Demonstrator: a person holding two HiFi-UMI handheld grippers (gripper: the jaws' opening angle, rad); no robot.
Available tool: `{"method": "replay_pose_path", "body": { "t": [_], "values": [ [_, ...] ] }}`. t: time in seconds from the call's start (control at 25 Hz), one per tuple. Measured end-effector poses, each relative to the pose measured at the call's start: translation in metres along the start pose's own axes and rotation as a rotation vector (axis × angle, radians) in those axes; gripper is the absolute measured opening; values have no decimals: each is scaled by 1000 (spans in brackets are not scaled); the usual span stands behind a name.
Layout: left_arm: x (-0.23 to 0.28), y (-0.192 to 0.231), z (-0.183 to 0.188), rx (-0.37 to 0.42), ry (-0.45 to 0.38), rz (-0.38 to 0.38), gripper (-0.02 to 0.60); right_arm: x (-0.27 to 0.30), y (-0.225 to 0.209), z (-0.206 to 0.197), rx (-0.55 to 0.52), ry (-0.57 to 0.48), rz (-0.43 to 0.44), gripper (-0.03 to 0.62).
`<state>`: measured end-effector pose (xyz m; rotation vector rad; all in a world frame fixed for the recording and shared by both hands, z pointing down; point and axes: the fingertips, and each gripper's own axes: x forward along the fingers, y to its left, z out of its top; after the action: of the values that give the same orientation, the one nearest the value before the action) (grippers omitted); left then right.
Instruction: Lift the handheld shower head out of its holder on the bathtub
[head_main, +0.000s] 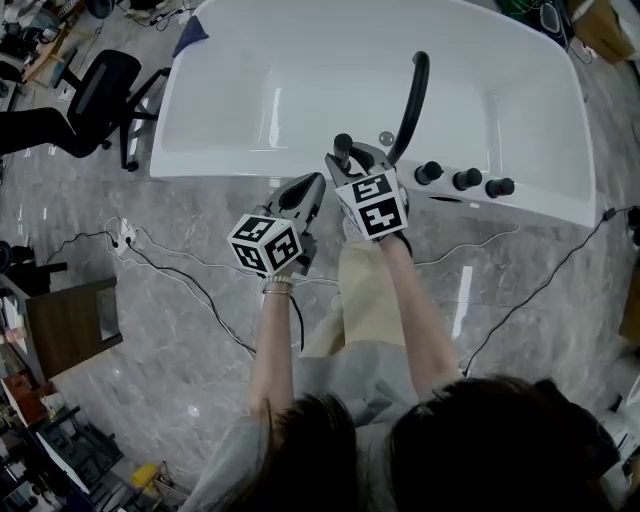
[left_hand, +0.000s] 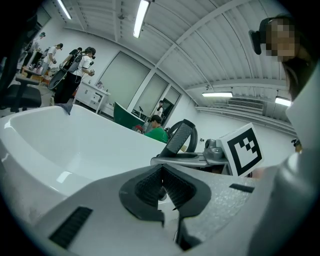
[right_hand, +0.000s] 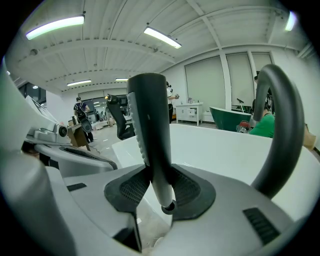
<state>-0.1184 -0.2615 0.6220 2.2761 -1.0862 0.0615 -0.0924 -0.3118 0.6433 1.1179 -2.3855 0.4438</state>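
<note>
The handheld shower head (head_main: 343, 148) is a dark grey wand with a paler lower stem, and my right gripper (head_main: 351, 162) is shut on it. In the right gripper view the shower head (right_hand: 149, 130) stands upright between the pads of the right gripper (right_hand: 159, 192), its stem end hanging free just below them. It is held above the near rim of the white bathtub (head_main: 250, 172). My left gripper (head_main: 312, 186) hovers just to the left, shut and empty. In the left gripper view the left gripper (left_hand: 162, 187) has its pads touching, and the shower head (left_hand: 181, 137) shows beyond.
A curved black faucet spout (head_main: 413, 100) rises from the rim close to the right gripper, with three black knobs (head_main: 466, 179) to its right and a small round fitting (head_main: 386, 138) beside it. An office chair (head_main: 95, 95) stands at the left; cables (head_main: 190, 280) cross the marble floor.
</note>
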Motion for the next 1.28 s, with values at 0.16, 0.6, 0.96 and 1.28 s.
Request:
{"method": "replay_pose_path", "body": {
  "t": [0.16,0.6,0.96,1.28],
  "values": [
    [-5,-11,16,13,-26,-11,5,-14,2,19,-7,-24,-6,132],
    [-32,-49,49,40,-75,-34,5,-62,13,62,-14,-79,-9,132],
    [-54,-85,88,104,-125,-46,5,-102,21,99,-23,-133,4,132],
    [-81,-115,111,153,-170,-62,5,-139,37,131,-44,-195,19,132]
  ]
}}
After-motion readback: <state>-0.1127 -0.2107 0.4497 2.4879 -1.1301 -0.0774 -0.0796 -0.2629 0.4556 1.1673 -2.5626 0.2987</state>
